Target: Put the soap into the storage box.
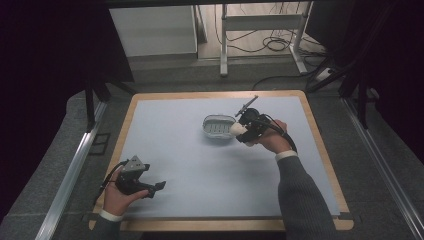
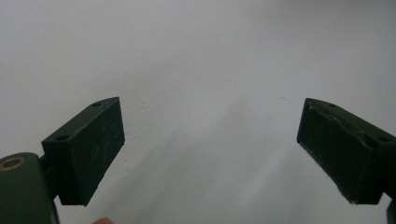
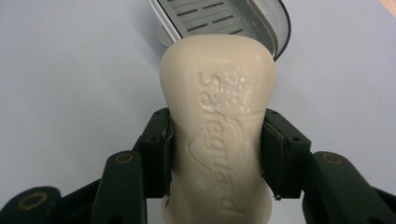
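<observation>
Your table [image 1: 200, 170] carries the soap dish [image 1: 218, 126] near the middle of its far edge. Your right gripper [image 1: 243, 131] is clamped across the soap bar [image 3: 218, 140], whose long axis points forward at the dish just ahead. Your left gripper [image 1: 156, 187], jaws apart, rests by the near left corner.

left gripper [image 1: 159, 186]: lower left of high view, jaws wide apart
right gripper [image 1: 240, 131]: centre-right, jaws clamped, arm extended
</observation>
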The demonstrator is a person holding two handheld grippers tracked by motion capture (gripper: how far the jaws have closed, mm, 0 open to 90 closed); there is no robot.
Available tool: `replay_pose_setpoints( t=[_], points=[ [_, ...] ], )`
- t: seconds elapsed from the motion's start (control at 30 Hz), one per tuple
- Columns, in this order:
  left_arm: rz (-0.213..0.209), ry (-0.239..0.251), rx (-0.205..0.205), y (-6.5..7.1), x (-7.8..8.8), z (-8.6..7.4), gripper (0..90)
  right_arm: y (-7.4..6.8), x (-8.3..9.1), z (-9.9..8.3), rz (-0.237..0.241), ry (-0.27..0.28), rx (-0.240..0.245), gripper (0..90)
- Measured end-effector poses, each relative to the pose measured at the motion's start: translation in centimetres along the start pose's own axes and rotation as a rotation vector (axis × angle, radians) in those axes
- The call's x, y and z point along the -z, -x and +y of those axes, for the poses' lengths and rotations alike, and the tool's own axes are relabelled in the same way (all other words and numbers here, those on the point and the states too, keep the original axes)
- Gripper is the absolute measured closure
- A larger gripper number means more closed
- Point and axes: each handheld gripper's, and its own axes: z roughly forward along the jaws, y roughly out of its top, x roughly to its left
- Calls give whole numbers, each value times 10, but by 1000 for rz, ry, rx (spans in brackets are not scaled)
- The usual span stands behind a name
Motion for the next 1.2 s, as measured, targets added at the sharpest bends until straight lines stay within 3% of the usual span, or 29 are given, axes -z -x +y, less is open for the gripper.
replay_pose_setpoints(
  t=[1.2],
  points=[
    [-7,-1,-6,0,0,0,79,6,-24,39,-9,-16,37,496]
  ],
)
